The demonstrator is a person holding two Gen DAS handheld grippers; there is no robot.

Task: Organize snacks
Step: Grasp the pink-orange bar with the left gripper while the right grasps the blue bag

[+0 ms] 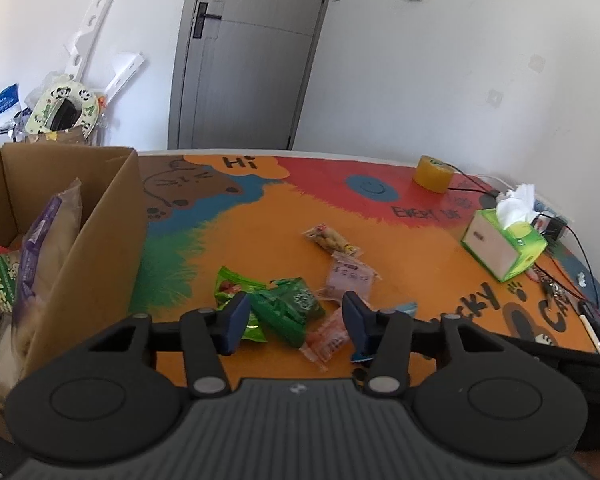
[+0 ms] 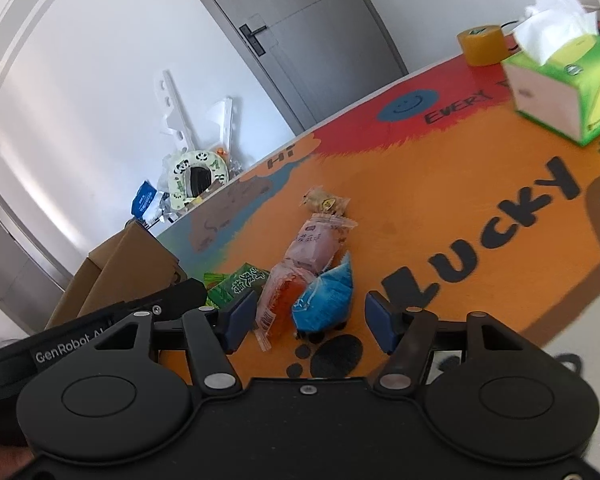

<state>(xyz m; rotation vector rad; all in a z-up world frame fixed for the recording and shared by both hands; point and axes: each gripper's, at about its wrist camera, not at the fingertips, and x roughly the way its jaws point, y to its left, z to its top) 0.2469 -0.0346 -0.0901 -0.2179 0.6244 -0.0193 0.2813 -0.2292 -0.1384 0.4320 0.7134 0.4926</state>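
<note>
Left wrist view: my left gripper (image 1: 296,318) has its jaws parted around a green packet (image 1: 290,306); my right gripper's (image 2: 310,316) parted around a blue packet (image 2: 326,298); both packets on the tabletop (image 1: 400,264).

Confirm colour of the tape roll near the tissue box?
Amber-yellow tape roll, clearest in the right wrist view.

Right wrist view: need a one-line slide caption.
Right gripper, jaws apart, hovers over blue packet and orange packet in a snack pile on the colourful table mat.
</note>
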